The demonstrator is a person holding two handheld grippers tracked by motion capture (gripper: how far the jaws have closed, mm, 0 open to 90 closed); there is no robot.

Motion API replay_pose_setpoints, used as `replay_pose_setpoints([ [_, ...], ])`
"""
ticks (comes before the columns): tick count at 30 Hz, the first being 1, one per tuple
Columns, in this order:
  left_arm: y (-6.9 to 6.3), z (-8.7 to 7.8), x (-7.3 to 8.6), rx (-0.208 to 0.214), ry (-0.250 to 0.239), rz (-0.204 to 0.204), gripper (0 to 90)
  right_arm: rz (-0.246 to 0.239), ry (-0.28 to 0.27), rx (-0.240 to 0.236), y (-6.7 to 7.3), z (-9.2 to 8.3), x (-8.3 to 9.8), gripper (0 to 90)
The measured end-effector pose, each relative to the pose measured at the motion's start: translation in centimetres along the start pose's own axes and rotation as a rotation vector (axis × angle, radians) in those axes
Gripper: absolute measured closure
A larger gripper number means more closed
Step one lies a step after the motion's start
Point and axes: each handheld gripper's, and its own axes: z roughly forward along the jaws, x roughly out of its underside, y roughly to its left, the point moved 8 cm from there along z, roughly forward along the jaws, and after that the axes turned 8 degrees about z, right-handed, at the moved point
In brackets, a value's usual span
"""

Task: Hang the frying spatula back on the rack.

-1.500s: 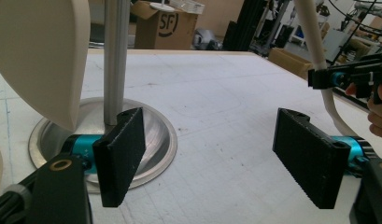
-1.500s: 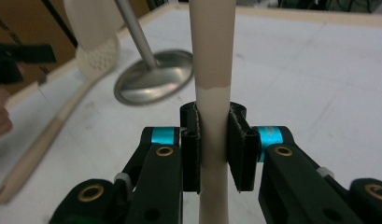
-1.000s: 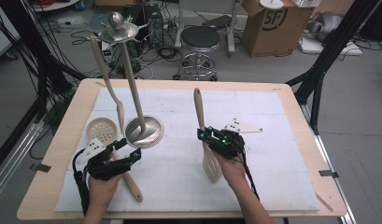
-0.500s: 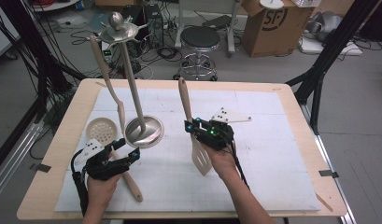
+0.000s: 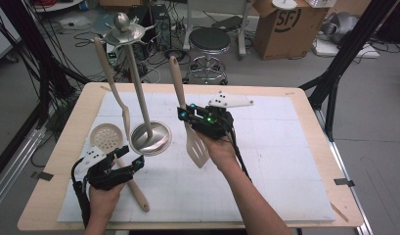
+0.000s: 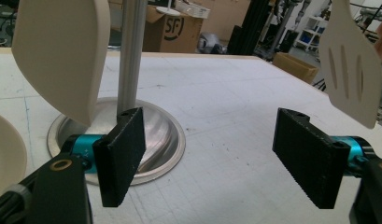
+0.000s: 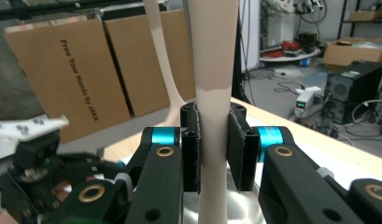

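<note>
**Slotted turner lifted in the right gripper, left gripper idle by the stand**

Some things are only partly seen. In the high view the left gripper [image 5: 120, 165] covers the middle of a wooden-handled utensil [image 5: 139, 196] lying near the table's near left edge, so its head cannot be made out. The perforated skimmer [image 5: 105, 137] lies partly behind that gripper and the hanging spatula [image 5: 125, 117]. In the left gripper view the hanging spatula's blade is cut off at the top, and the stand's pole runs out of frame. In the right gripper view the turner's handle crosses the whole picture, its blade out of sight below.

Counted: two grippers, one metal stand [image 5: 149, 139] with a round base, and four utensils: the slotted turner [image 5: 196, 147], the hanging spatula, the skimmer, and the wooden-handled one. One white mat [image 5: 285, 161] covers the table [image 5: 329, 147].

The right gripper [image 5: 188, 113] stands near the table's middle, just right of the stand, its jaws clamped narrow on the turner's handle; the turner is off the mat, handle pointing up and far, slotted blade hanging low toward the near side. The left gripper's jaws stand wide with nothing between them, just near of the stand's base.
</note>
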Motion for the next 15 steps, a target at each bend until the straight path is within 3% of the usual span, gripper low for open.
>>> replay_pose_setpoints([
  [7,0.1,-0.2,0.0,-0.001,-0.002,0.001,26.1,-0.029,-0.014,-0.032,1.5,1.3,-2.2,77.8],
  [15,0.2,-0.3,0.0,-0.006,-0.008,-0.007,26.2,-0.032,-0.014,-0.053,2.2,2.4,-3.1,77.8],
])
